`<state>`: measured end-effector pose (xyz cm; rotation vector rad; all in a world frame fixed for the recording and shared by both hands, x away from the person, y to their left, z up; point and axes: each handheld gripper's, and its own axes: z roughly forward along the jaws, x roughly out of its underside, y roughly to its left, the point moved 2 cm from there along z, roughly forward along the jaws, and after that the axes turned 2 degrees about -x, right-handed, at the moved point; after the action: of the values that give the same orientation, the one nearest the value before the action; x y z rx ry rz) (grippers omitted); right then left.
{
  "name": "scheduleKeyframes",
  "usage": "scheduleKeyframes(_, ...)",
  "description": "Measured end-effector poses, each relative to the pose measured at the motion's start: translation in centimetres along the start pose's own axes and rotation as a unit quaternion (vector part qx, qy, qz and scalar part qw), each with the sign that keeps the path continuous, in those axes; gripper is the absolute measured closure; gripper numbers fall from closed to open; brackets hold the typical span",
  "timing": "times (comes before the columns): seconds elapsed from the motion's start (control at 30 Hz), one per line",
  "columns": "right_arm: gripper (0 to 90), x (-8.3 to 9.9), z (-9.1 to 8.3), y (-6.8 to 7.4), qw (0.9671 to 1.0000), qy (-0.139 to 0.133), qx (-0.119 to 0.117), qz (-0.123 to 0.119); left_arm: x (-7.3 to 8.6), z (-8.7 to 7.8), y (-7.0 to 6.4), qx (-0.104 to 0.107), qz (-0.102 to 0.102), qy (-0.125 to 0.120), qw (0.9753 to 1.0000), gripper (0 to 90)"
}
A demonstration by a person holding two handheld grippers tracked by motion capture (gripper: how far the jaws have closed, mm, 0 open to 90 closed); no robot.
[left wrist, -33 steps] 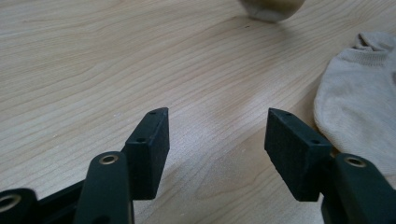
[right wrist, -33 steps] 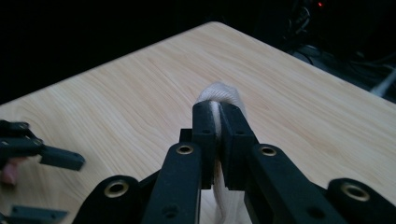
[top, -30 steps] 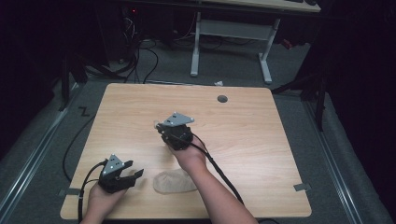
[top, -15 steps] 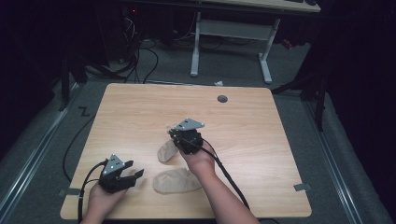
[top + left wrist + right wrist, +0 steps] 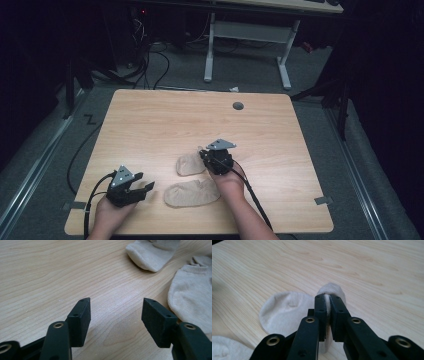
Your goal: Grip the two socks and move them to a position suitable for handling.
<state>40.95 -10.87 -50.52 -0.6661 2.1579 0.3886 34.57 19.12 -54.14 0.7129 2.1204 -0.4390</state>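
Right gripper (image 5: 328, 315) clamping down on a fold of the upper beige sock (image 5: 287, 312), jaws nearly together with cloth pinched between; rest of that sock lying flat on the wooden table (image 5: 150, 125). Second sock (image 5: 191, 193) lying just beside it, nearer the table's front edge. Left gripper (image 5: 115, 315) hovering low over bare wood with jaws spread wide, holding nothing, both socks lying ahead of it to one side.

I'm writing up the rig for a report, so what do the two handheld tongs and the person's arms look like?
Both tongs, left and right, are black, each topped by a grey three-cornered plate and trailing a black cable. Up close, the jaws are flat rectangular black blocks with small holes, carried on black links with brass-coloured rivets. The person's forearms are bare: no sleeves or gloves are visible.
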Motion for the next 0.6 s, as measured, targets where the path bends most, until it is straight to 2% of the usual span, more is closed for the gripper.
scheduleKeyframes(0.17, 83.3, 1.3, -0.2, -0.8, 0.9999, 0.005, 0.005, 0.013, 0.0, 0.0, 0.0, 0.0, 0.0, 0.0, 1.0, 41.0)
scheduleKeyframes(0.6, 79.3, 4.0, -1.6, -2.5, 0.9993, 0.014, 0.024, 0.024, 0.0, 0.0, 0.0, -0.004, 0.001, 0.001, 1.0, 40.9)
